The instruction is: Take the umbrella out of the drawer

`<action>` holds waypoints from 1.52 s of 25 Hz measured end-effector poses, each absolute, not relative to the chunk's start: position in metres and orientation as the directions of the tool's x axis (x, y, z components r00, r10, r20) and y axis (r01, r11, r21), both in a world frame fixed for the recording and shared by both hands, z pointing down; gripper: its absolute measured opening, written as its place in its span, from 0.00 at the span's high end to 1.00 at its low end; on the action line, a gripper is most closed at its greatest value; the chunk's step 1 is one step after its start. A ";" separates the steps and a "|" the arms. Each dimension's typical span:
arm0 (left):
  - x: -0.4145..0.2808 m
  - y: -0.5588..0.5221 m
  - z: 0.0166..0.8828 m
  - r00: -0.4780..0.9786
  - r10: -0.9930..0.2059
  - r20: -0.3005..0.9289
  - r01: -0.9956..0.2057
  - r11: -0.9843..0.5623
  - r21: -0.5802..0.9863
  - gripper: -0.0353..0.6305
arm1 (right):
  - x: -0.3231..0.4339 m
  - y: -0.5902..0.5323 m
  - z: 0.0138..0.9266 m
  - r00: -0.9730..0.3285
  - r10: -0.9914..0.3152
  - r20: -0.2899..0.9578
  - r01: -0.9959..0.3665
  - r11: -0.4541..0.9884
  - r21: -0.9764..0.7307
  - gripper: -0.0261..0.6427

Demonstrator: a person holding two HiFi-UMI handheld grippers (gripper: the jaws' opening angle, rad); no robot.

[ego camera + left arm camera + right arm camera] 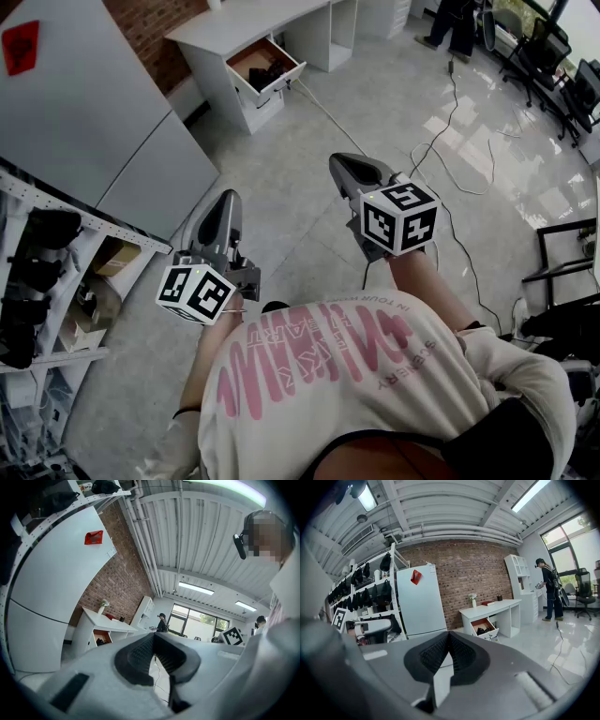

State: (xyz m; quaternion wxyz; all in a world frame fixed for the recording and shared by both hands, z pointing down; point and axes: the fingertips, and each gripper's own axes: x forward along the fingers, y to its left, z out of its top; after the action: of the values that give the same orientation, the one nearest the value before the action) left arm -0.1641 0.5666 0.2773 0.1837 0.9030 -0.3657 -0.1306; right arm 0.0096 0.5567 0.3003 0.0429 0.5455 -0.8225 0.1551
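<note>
Right tool (345, 165) and left tool (225, 199): jaws together, empty. Open drawer (277, 82) under the worktop (234, 23) sits well ahead of you, with bare floor (300, 159) between.

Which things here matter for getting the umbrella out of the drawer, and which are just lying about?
Job: open drawer, dark things inside it (umbrella not distinguishable), desk, left hand-held gripper, right hand-held gripper, both shut.
Lying about: floor cable, shelf rack, white cabinet, office chairs.
</note>
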 end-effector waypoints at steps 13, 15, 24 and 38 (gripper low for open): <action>-0.151 0.549 0.296 0.701 -0.710 -0.066 -0.618 -0.651 0.440 0.94 | 0.024 0.539 0.315 -0.405 -0.879 0.252 -0.900 0.334 -0.282 0.94; -0.153 0.539 0.304 0.708 -0.704 -0.052 -0.611 -0.648 0.454 0.94 | 0.023 0.531 0.323 -0.398 -0.879 0.262 -0.897 0.313 -0.313 0.94; -0.155 0.457 0.312 0.762 -0.647 -0.020 -0.563 -0.677 0.474 0.94 | 0.017 0.464 0.341 -0.357 -0.874 0.330 -0.899 0.225 -0.376 0.94; -0.189 0.310 0.289 0.808 -0.589 -0.012 -0.522 -0.725 0.450 0.94 | -0.017 0.322 0.329 -0.303 -0.893 0.332 -0.908 0.165 -0.385 0.94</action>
State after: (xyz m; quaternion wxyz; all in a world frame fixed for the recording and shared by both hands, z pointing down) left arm -0.1894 0.3101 0.2894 0.2184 0.9254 -0.2999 -0.0770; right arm -0.0172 0.3216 0.3292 0.0139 0.5902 -0.7630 0.2633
